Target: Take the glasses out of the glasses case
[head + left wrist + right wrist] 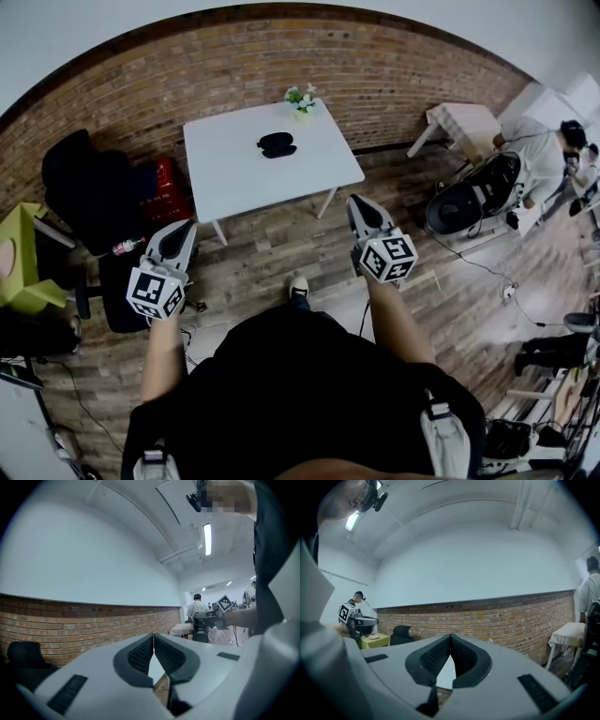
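A black glasses case (pixel 277 144) lies shut near the middle of the white table (pixel 234 178), seen only in the head view. My left gripper (pixel 177 231) hangs over the floor, well short of the table's near left corner, jaws shut on nothing. My right gripper (pixel 360 208) is held off the table's near right corner, also shut and empty. In the left gripper view the pads (pixel 140 654) meet at the tips (pixel 153 634). The right gripper view shows its pads (pixel 464 658) closed together at the tips (pixel 450 635) too. No glasses are visible.
A small pot of flowers (pixel 301 98) stands at the table's far edge. Left of the table are a black chair (pixel 80 183), a red crate (pixel 167 190) and a yellow-green side table (pixel 23 262). A second small table (pixel 464 125) and a seated person (pixel 539 159) are at right. Cables cross the wooden floor.
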`<state>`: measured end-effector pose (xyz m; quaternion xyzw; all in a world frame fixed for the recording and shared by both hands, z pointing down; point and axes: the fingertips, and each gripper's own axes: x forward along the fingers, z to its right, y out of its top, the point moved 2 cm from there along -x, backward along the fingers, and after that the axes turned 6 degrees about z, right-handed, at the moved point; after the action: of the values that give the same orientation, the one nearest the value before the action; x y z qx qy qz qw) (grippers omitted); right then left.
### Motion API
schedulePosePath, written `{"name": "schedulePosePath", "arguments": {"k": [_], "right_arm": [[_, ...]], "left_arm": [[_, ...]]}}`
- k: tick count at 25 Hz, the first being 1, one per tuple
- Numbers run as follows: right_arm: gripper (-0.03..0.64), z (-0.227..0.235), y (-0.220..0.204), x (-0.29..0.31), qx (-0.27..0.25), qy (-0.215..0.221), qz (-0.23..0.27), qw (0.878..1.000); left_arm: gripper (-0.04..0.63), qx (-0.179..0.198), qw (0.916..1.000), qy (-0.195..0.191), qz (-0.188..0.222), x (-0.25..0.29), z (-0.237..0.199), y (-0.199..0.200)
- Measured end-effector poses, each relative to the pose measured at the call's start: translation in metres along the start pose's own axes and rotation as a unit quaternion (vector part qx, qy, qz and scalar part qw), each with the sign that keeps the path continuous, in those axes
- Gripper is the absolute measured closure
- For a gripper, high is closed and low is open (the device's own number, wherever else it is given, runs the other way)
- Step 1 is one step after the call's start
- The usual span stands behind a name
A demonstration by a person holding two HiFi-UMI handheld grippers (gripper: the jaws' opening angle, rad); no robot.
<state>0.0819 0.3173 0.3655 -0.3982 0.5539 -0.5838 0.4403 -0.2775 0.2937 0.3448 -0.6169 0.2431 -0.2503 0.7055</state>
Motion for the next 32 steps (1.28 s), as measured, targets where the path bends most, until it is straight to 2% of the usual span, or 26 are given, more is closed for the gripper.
{"name": "schedulePosePath", "arguments": {"k": [17,32], "right_arm": [[0.600,0.059,-0.028,0.047,0.017,0.007,-0.021,1.000],[0.600,0.119,-0.045,0.115,0.021,0.022,-0.050,0.998]], "left_arm": [[0.580,0.004,0.9994,0.009,-0.032,0.065,-0.009,-0.022],[0.580,-0.011,0.9978,0.015,-0.063,0.142,-0.031,-0.057]]}}
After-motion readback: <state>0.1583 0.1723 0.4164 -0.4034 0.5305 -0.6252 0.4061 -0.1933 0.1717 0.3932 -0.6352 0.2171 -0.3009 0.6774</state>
